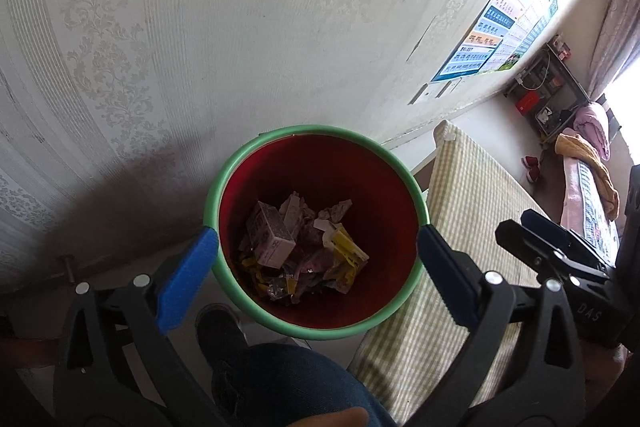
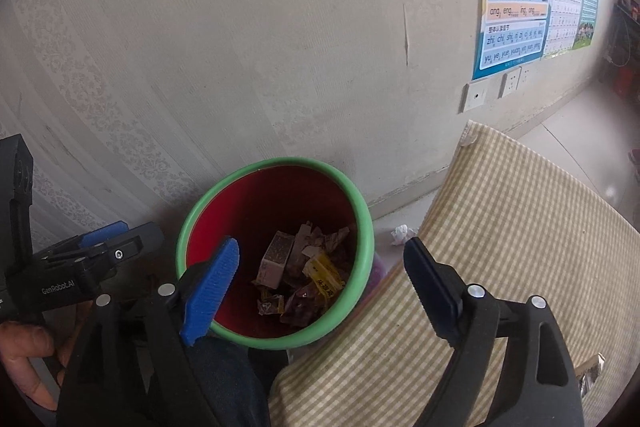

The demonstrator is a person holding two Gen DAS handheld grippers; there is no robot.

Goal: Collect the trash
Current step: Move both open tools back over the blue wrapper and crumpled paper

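A red bin with a green rim (image 1: 316,129) stands on the floor against the wall. It holds trash: a small carton box (image 1: 270,235), yellow wrappers (image 1: 348,251) and crumpled paper. My left gripper (image 1: 316,239) hangs over the bin, open, with nothing between its blue pads. The right gripper (image 2: 320,247) is open too and empty, over the right side of the same bin (image 2: 280,161). The box (image 2: 276,259) and a yellow wrapper (image 2: 324,275) show inside. Each view catches the other gripper from the side: the right one (image 1: 532,227), the left one (image 2: 108,235).
A yellow-checked cushion (image 2: 500,227) lies right of the bin. A crumpled white tissue (image 2: 400,235) sits on the floor between them, and a silvery wrapper (image 2: 592,375) lies at the cushion's right edge. The person's knee in jeans (image 1: 288,379) and a hand (image 2: 24,355) are close.
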